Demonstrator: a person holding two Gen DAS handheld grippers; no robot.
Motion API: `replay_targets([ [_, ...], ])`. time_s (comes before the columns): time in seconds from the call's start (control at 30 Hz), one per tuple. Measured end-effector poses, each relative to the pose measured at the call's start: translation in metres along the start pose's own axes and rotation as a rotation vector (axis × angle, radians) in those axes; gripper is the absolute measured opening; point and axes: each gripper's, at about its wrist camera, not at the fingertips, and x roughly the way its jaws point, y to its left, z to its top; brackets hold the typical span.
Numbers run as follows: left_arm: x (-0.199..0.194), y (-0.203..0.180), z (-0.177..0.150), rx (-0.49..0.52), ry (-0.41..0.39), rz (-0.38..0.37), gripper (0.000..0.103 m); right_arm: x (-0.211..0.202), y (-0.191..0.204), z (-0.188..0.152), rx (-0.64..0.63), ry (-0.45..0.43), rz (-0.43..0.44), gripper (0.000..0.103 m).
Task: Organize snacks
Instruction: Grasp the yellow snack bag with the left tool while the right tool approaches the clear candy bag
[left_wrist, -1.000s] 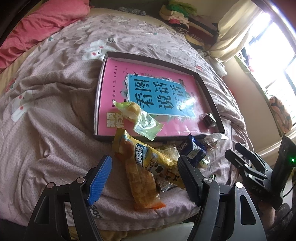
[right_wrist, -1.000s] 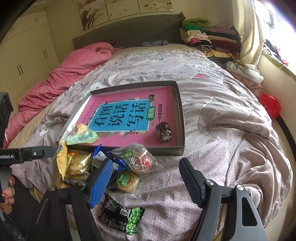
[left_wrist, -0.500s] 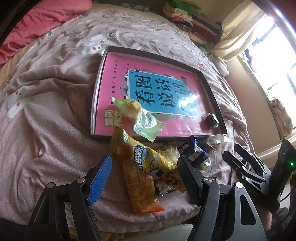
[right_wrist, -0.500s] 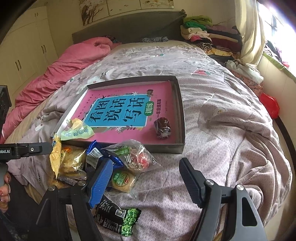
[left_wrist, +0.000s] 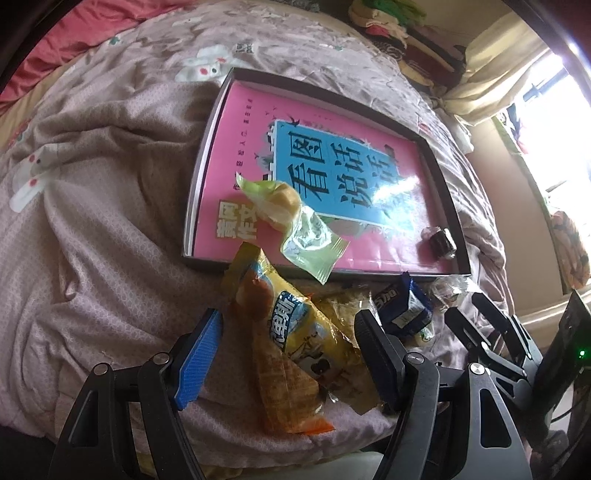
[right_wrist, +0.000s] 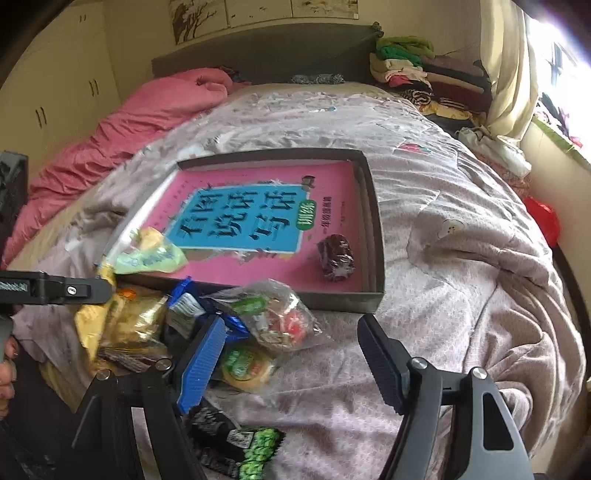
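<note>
While the left gripper (left_wrist: 288, 354) hangs low over the near edge of the bed, its jaws stand wide apart and grip nothing, with a long yellow snack packet (left_wrist: 295, 332) lying on the quilt (left_wrist: 92, 221) between them. Just beyond it, a pale green wrapped pastry (left_wrist: 291, 225) lies across the near left rim of the dark tray (right_wrist: 376, 229), half in and half out. The tray holds a pink book (right_wrist: 258, 221), and a small dark wrapped sweet (right_wrist: 336, 256) sits in its near right corner. To the right of the yellow packet a blue packet (left_wrist: 404, 310) lies against the tray's near wall. Further right, the right gripper (right_wrist: 291, 365) is also spread wide and empty; a clear bag of red and green sweets (right_wrist: 277, 317) and a round green-labelled cake (right_wrist: 243, 367) lie by its blue finger (right_wrist: 201, 363), possibly touching it. A black and green packet (right_wrist: 240, 446) lies nearest, at the bed's edge.
</note>
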Motion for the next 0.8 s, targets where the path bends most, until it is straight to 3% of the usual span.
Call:
replay_targets([
  [0.63,0.014,0.014,0.001,-0.04,0.025,0.017,0.075,0.019,-0.009,-0.004,0.013,-0.001,0.007,0.073],
  [0.8,0.017,0.021,0.002,-0.063,0.026,0.003,0.075,0.022,-0.009,-0.003,0.011,-0.004,0.023,0.067],
])
